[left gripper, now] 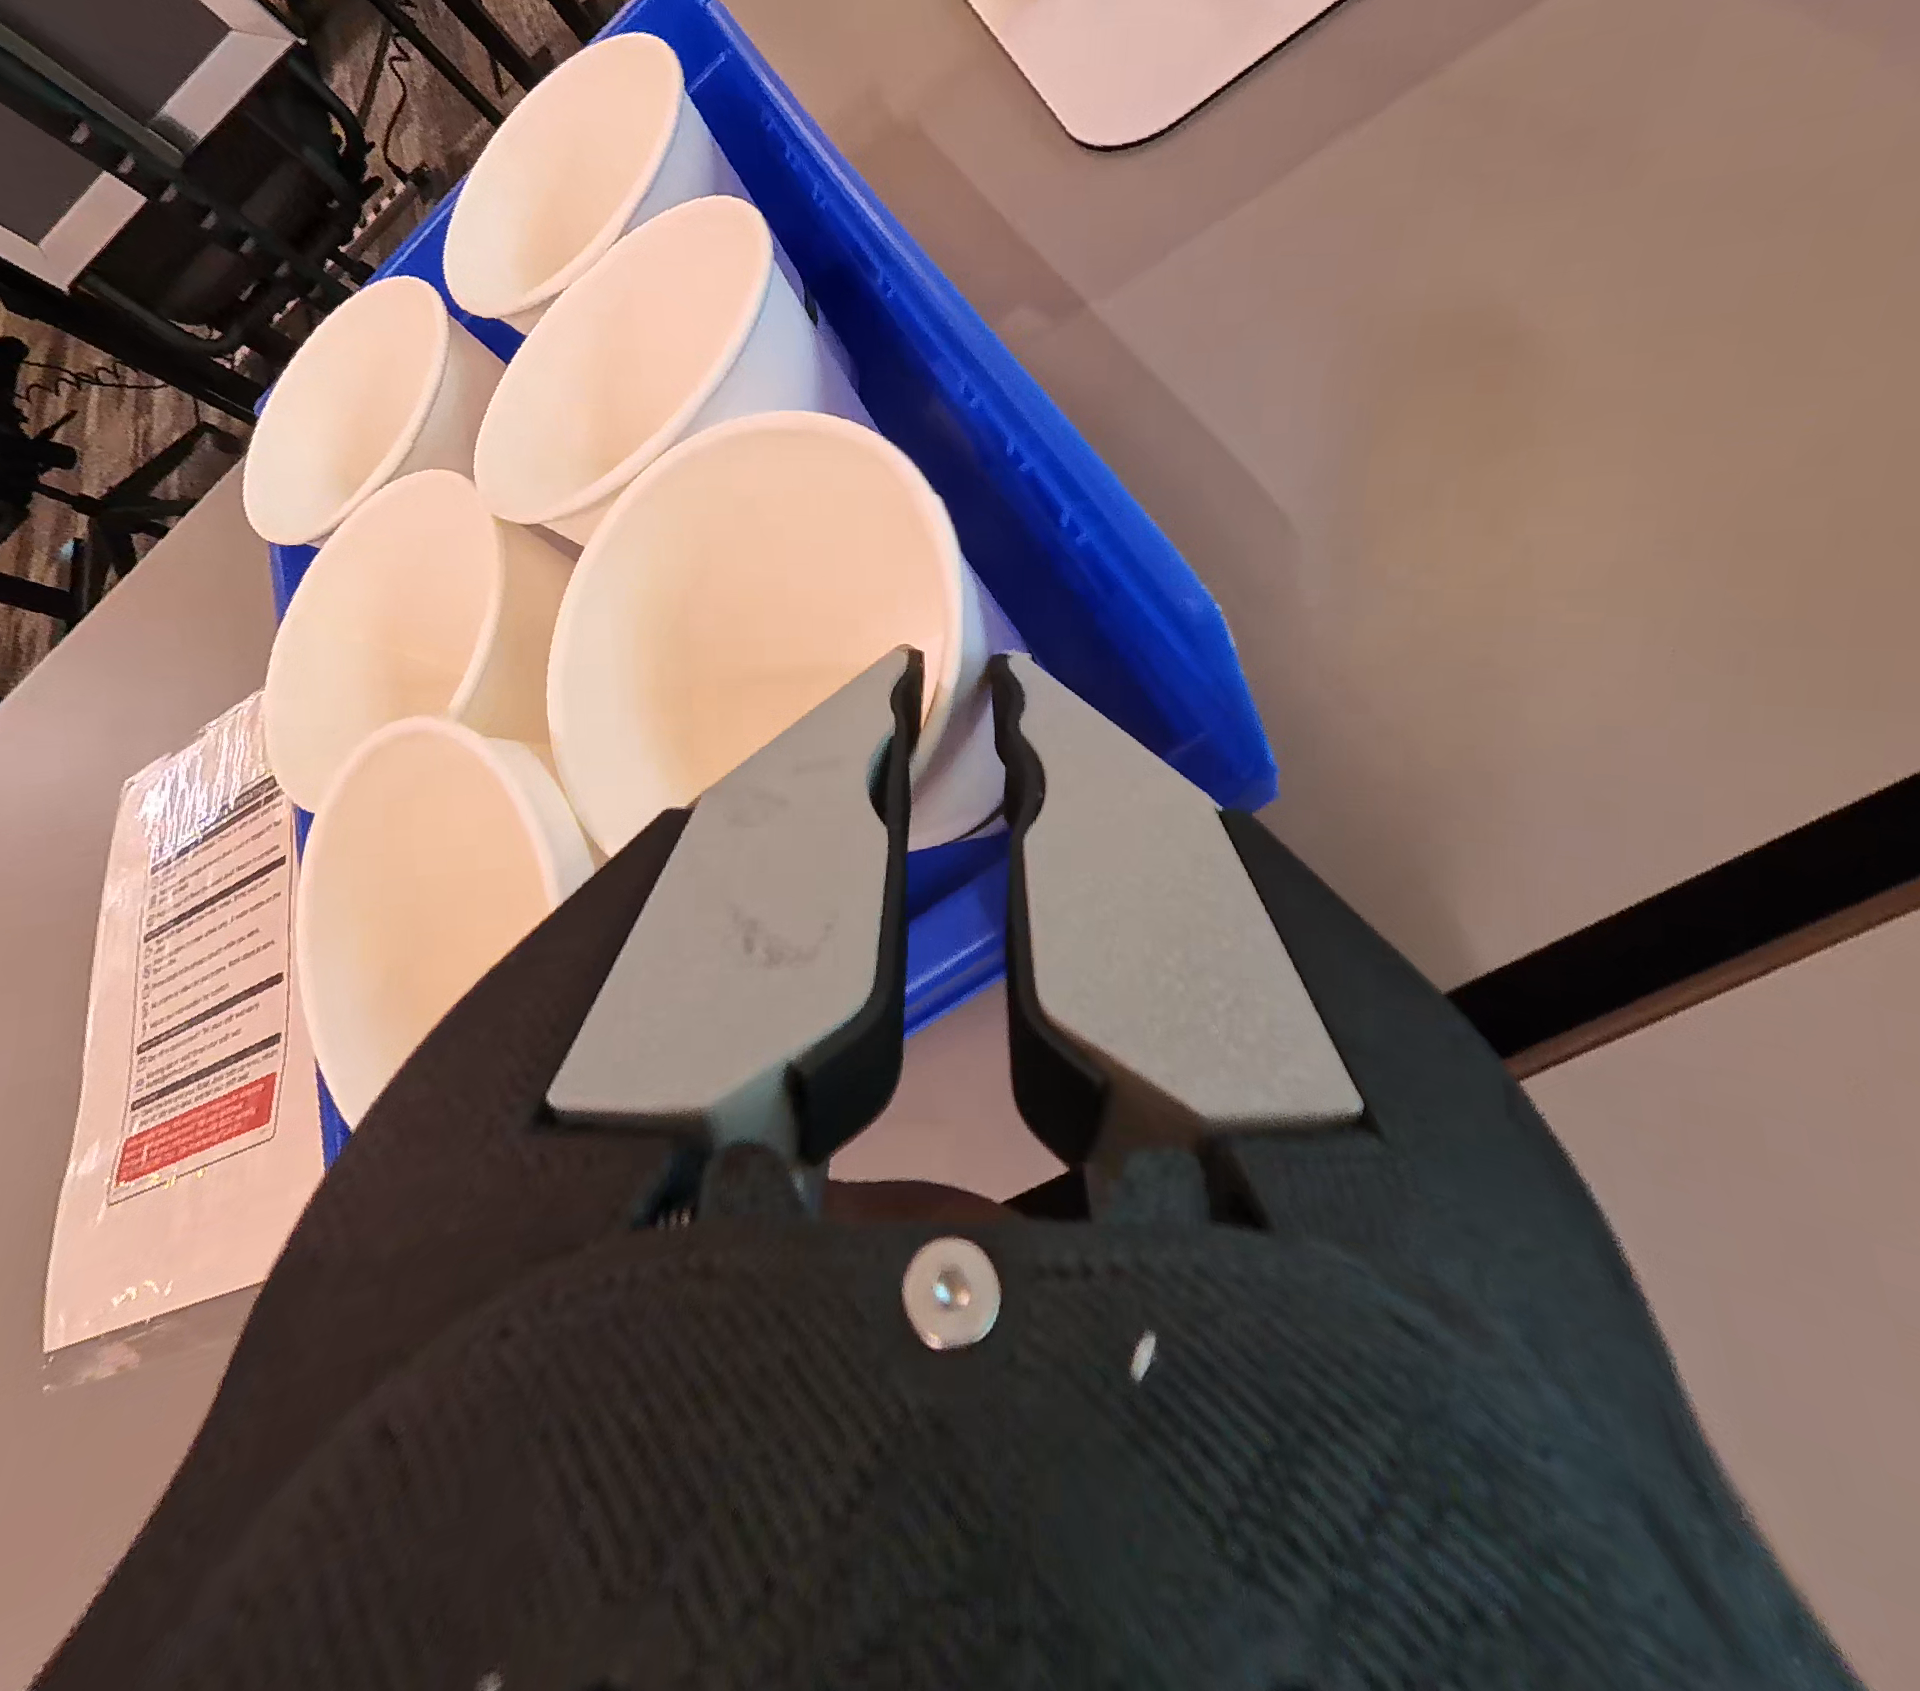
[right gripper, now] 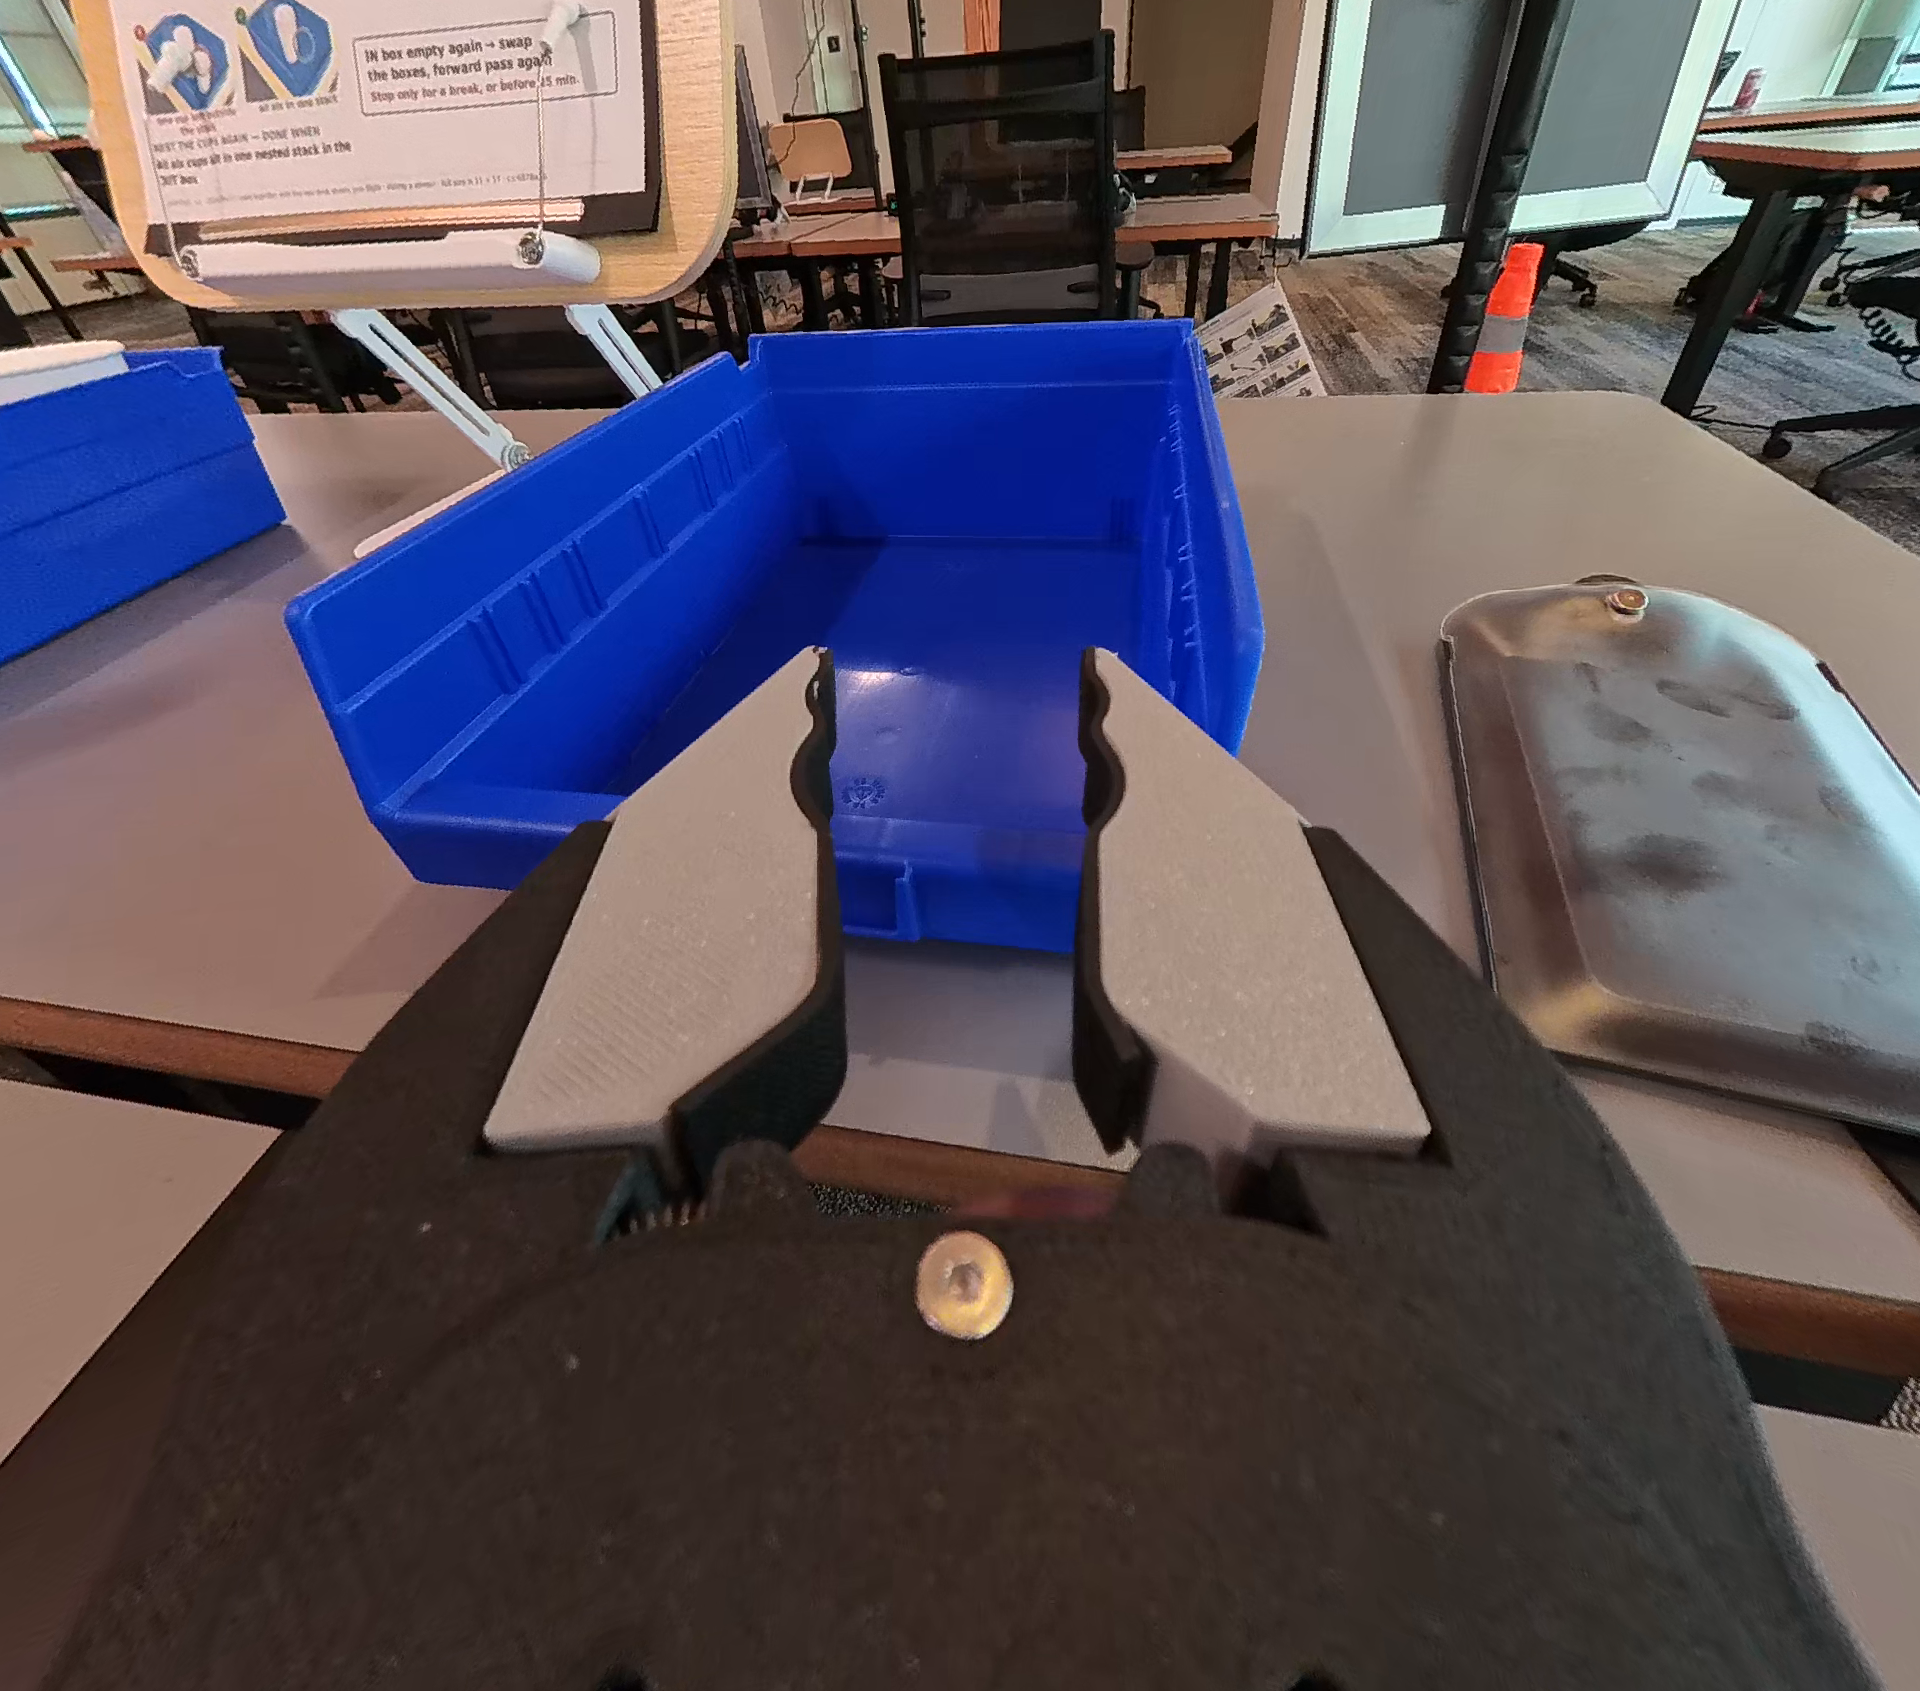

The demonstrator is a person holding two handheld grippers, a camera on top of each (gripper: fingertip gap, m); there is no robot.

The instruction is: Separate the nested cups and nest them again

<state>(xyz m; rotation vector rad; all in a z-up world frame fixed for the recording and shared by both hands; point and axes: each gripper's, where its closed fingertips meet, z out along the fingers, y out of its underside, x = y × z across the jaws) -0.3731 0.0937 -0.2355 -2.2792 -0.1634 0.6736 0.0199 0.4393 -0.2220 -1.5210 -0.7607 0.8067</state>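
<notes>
Several white paper cups stand side by side in a blue bin (left gripper: 1039,519) in the left wrist view. My left gripper (left gripper: 954,670) is over the nearest cup (left gripper: 748,602). Its fingers straddle that cup's right wall, one over the inside and one outside, with a narrow gap left between them. In the right wrist view my right gripper (right gripper: 951,665) is wide open and holds nothing, just in front of a second, empty blue bin (right gripper: 582,602). The cup-filled bin also shows at the left edge of the right wrist view (right gripper: 114,488).
A printed leaflet in a plastic sleeve (left gripper: 177,1018) lies left of the cup bin. A white stand base (left gripper: 1195,10) holds an instruction board (right gripper: 384,31) behind the bins. A dark metal plate (right gripper: 1704,831) lies right of the empty bin. The table's front edge (right gripper: 935,1163) is close. The left gripper's tips are roughly 55 centimetres from the right gripper's.
</notes>
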